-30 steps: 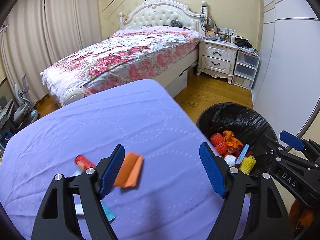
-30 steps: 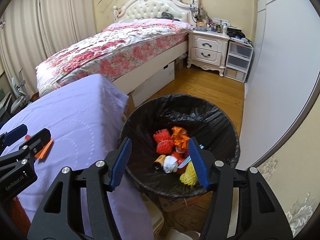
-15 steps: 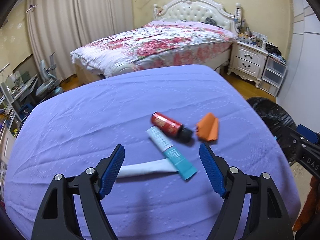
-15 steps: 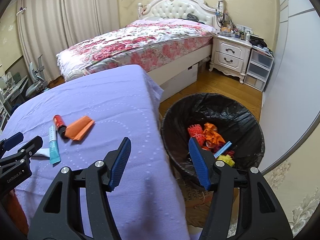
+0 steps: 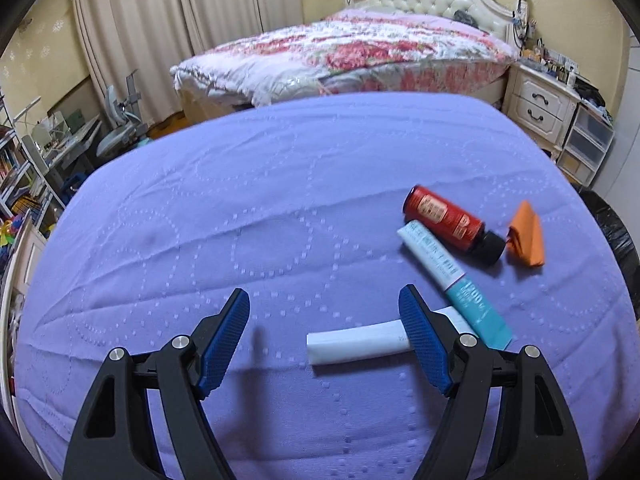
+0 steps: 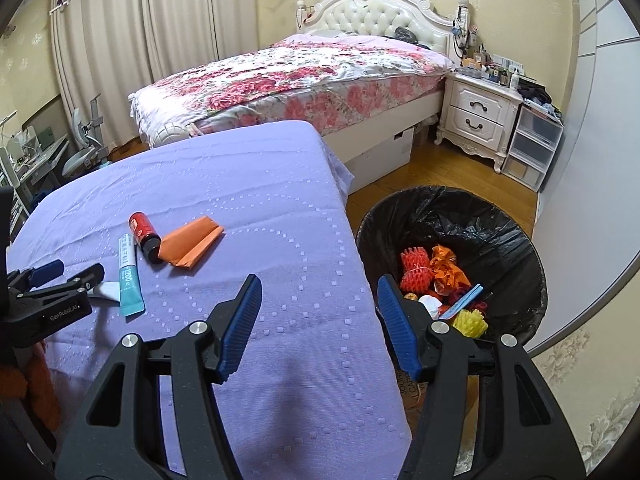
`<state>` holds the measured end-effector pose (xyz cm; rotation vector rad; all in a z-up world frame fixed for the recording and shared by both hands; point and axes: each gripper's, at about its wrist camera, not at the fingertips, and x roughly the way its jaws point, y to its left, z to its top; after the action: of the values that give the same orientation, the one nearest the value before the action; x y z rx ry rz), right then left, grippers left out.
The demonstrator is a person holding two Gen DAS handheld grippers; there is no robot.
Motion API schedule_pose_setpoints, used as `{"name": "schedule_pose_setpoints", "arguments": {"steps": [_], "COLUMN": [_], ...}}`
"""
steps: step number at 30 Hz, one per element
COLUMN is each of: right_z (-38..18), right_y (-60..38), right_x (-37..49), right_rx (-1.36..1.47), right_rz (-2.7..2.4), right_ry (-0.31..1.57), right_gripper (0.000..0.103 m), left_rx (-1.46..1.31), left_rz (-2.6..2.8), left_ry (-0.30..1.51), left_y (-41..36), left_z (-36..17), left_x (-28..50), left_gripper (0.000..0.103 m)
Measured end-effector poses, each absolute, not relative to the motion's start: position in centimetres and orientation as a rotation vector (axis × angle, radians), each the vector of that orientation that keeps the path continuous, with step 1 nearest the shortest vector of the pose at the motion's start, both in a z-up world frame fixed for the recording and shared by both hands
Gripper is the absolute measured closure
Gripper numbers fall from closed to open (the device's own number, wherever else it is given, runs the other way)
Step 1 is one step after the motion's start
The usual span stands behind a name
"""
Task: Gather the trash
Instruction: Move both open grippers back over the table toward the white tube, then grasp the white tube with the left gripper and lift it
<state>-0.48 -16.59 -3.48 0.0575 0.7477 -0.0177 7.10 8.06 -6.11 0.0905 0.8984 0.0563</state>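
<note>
Hanging over the purple cover (image 5: 280, 208), the left gripper (image 5: 324, 312) is held with its blue fingers (image 5: 226, 336) spread wide and nothing pinched. A white tube (image 5: 356, 342) is seen lying flat between them, just beside the right finger, and part of it is hidden behind that finger. A teal and white tube (image 5: 456, 284) is laid slanting to the right of it. A red bottle (image 5: 444, 218) with a black cap is found farther off, touching that tube. Folded orange paper (image 5: 528, 236) is set by the cap.

The right gripper (image 6: 318, 300) is also kept spread and empty, above the near right edge of the cover. A black-lined trash bin (image 6: 472, 220) is placed on the wooden floor (image 6: 436, 168) just right of that edge. Red, orange and yellow trash (image 6: 436, 276) is piled inside it.

Wide bare cover is left on the left side. A flowered bed (image 6: 296, 80) is seen far behind.
</note>
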Motion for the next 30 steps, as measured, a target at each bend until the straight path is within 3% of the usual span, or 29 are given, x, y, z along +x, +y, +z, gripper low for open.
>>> {"name": "schedule_pose_setpoints", "arguments": {"steps": [30], "right_z": [-4.6], "right_y": [-15.6], "right_x": [-0.5], "right_rx": [0.053], "right_rz": [0.004], "right_ry": [0.768], "right_gripper": [0.044], "left_rx": [0.106], "left_rz": [-0.098], "left_ry": [0.882], "left_y": [8.2], "left_z": [-4.9], "left_x": [3.1], "left_gripper": [0.028]}}
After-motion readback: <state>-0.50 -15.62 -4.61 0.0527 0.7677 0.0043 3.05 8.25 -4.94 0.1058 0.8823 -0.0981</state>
